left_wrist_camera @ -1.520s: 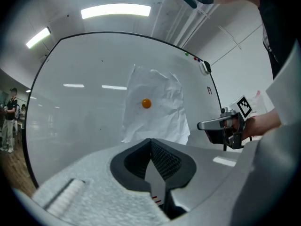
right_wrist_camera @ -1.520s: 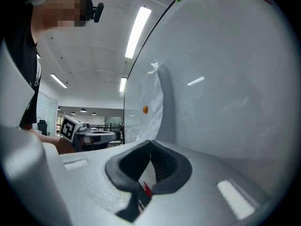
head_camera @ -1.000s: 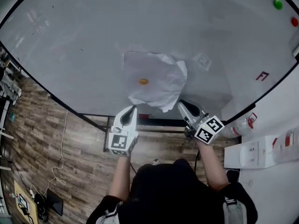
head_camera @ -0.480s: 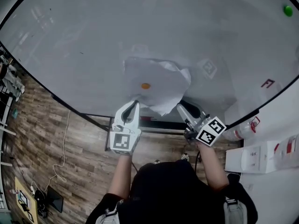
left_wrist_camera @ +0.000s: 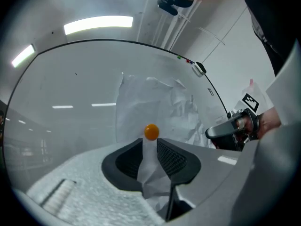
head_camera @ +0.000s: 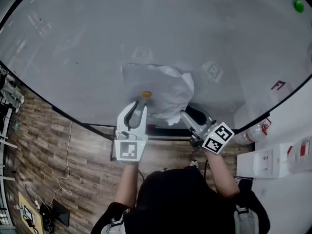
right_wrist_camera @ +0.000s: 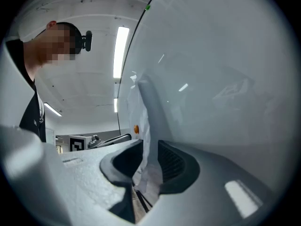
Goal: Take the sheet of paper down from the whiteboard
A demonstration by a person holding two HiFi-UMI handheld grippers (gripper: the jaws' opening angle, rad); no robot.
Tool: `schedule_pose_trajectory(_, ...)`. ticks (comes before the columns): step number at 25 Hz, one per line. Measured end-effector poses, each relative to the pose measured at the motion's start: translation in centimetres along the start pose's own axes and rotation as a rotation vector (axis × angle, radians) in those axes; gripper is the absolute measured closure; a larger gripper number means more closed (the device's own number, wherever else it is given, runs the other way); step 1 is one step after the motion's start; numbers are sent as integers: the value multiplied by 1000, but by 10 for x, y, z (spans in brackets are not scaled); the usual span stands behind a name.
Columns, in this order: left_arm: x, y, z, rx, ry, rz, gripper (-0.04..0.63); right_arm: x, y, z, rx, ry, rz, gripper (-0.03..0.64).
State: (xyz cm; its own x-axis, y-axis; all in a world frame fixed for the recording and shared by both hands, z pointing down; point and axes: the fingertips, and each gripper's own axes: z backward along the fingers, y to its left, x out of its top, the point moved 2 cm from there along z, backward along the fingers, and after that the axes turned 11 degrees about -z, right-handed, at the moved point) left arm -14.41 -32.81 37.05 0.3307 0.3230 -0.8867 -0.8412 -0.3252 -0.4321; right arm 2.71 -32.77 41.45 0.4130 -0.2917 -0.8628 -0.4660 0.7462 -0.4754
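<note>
A crumpled white sheet of paper (head_camera: 161,87) hangs on the whiteboard (head_camera: 97,48), pinned by an orange magnet (head_camera: 146,94). My left gripper (head_camera: 138,105) reaches up to the sheet's lower left, its tips just below the magnet. In the left gripper view a fold of paper (left_wrist_camera: 149,159) lies between the opening jaws, under the magnet (left_wrist_camera: 151,132). My right gripper (head_camera: 184,115) is at the sheet's lower right corner. Its jaws are opening too, with the sheet's edge (right_wrist_camera: 146,126) loose between them.
A green magnet (head_camera: 298,5) sits at the board's top right and a red mark (head_camera: 278,85) lower right. The board's lower frame (head_camera: 161,128) runs just below the grippers. There is wood floor (head_camera: 58,155) underneath and a white cabinet (head_camera: 273,160) to the right.
The left gripper has risen along the sheet's lower left towards the orange magnet. Both pairs of jaws have spread apart. The right gripper has stayed at the lower right corner.
</note>
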Motion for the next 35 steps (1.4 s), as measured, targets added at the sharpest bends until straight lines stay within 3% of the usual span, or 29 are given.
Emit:
schedule_pose_trajectory(4,10,-5,-9,-1,-19,-109,494,-1,-2,-1,6,7,-8,526)
schedule_pose_trajectory(7,14,-5,-13,20,-24,-153,493,-1,2,0,33,18,-12,612)
schedule_pose_trajectory(14,14,-10,-24,27,-10,-178,437,-3,2,1,56,33,-27,613)
schedule_pose_trajectory(24,18,-3,-28,128,-2,-196,444,-10,1,-2,77,69,-10,613)
schedule_pose_trajectory(35,19,-4,-27,148,4,-199,463,-10,-1,-5,91,83,-18,612)
